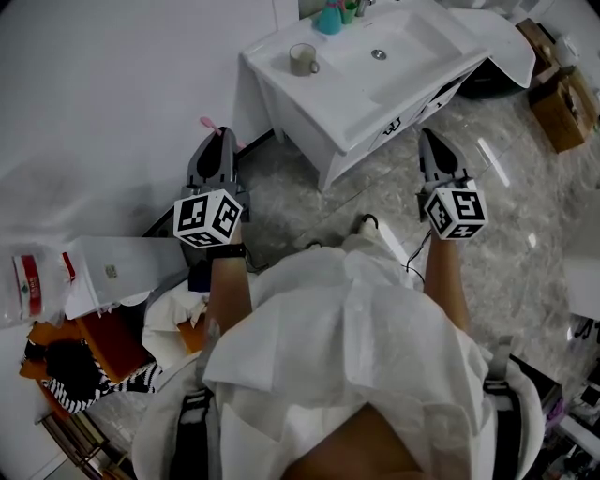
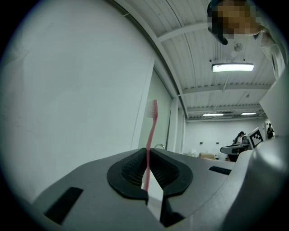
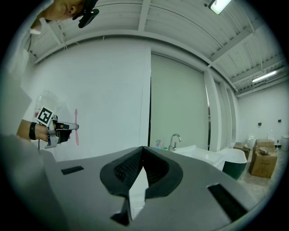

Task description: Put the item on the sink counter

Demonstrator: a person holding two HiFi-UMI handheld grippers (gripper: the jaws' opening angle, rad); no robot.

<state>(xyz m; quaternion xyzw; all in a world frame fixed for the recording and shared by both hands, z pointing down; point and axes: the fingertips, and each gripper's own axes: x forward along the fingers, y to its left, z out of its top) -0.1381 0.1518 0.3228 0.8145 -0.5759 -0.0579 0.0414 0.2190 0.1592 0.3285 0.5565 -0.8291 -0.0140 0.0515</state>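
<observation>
1. My left gripper (image 1: 217,141) hung short of the sink counter (image 1: 319,98), off the counter's left front corner and well apart from it.
2. Its jaws were pressed together on the pink toothbrush (image 2: 152,135), and the handle was pinched between the ribbed pads.
3. In the left gripper view the toothbrush stood straight up out of the jaws. Its long axis ran across them, and the bristle head was at the top, clear of the grip.
4. Seen from the right gripper view, the brush was upright in the left gripper, out to the left of the counter and its faucet (image 3: 174,140).
5. My right gripper (image 1: 433,150) hung off the counter's right front corner. Its jaws were closed on each other with nothing between them.
6. The counter lay ahead of both grippers. The left one carried the brush, so I judged the move belonged to it: forward and toward the counter's near edge.
7. A mug (image 1: 302,60) stood on the counter's left end, and a teal cup (image 1: 328,19) stood at the counter's back edge.
8. The bare strip of counter in front of the basin looked to me the easiest landing spot.
9. With the brush upright, I judged I would have to roll the wrist to lay it flat on the counter before letting go.
10. Nothing of the task's thing was touching the counter yet.
</observation>
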